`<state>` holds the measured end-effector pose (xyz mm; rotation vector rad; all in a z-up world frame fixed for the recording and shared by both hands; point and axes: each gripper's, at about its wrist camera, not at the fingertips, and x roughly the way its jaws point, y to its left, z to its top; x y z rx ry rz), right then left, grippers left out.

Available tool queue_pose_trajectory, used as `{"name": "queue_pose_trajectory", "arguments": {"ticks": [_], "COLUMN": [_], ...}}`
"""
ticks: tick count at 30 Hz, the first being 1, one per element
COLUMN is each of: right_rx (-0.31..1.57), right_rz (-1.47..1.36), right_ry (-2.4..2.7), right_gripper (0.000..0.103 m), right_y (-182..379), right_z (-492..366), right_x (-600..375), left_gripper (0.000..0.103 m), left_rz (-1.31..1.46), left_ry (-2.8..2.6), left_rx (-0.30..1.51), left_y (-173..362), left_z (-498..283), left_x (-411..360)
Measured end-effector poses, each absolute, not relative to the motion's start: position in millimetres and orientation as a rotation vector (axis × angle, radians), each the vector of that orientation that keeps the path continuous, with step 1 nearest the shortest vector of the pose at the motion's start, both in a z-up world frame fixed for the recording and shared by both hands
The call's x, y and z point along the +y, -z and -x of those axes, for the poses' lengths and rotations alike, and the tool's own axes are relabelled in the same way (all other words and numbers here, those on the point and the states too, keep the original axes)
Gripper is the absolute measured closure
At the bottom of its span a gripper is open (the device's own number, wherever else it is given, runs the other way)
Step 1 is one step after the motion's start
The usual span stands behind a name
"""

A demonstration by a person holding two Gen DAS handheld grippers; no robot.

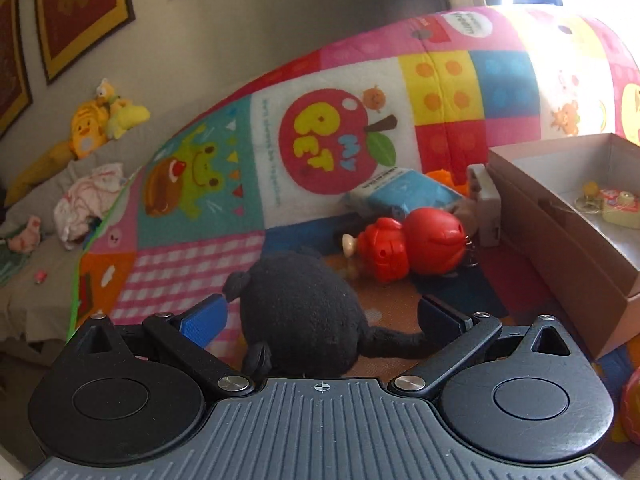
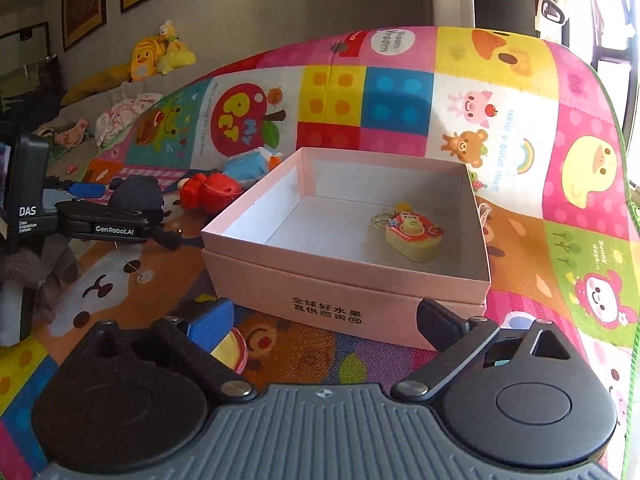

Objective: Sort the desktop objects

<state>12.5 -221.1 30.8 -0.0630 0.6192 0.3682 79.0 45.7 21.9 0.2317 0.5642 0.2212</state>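
While my left tool (image 1: 320,314) stands wide with the black plush toy (image 1: 298,312) sitting between its fingers, I cannot see either pad pressing on the fabric: the blue pad (image 1: 204,316) is just beside the toy's left flank and the dark pad on the right is apart from the body, with only the thin black limb (image 1: 394,338) running toward it. So I judge this as a grasp lined up but not yet made. The toy lies on the play mat (image 1: 184,264), dead ahead of the left tool and close in, its rounded bulk running away from me along the line the tool points. From the right wrist view the same toy (image 2: 138,196) sits well off to the left, far from my right tool (image 2: 326,320), so the left hand is plainly the nearer one. My right tool is spread wide and empty, facing the front wall of the pink box (image 2: 340,284), which lies to the right of the plush. Inside the box rests a small camera-shaped keychain (image 2: 412,236). Beyond the plush lie a red toy figure (image 1: 412,246) and a blue plush (image 1: 404,194), both still out on the mat. I reckon the move ahead turns on closing across the toy's width, then carrying it rightward to the box.
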Motion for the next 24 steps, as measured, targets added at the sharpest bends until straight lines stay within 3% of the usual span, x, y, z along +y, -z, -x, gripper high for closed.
{"name": "queue_pose_trajectory", "arguments": {"ticks": [6, 8, 9, 15, 20, 24], "right_rx": [0.737, 0.75, 0.74, 0.74, 0.74, 0.74], "right_rz": [-0.066, -0.093, -0.084, -0.079, -0.064, -0.049], "right_ry": [-0.33, -0.319, -0.311, -0.31, -0.303, -0.297], "right_gripper": [0.0, 0.0, 0.0, 0.0, 0.0, 0.0], "right_y": [-6, 4, 3, 5, 4, 4], "right_z": [-5, -3, -1, -2, -2, -1], "right_x": [-239, -241, -239, -237, -235, -233], "left_gripper": [0.0, 0.012, 0.031, 0.031, 0.031, 0.03], "left_rz": [-0.223, -0.232, -0.241, -0.14, 0.199, 0.396], "left_ry": [-0.235, -0.254, -0.273, -0.176, 0.12, 0.264], "left_rx": [0.609, 0.604, 0.595, 0.62, 0.639, 0.672], "left_y": [-7, -5, -7, -25, -56, -50], "left_z": [-106, -107, -105, -82, -29, -9], "left_x": [50, 51, 51, 56, 53, 53]}}
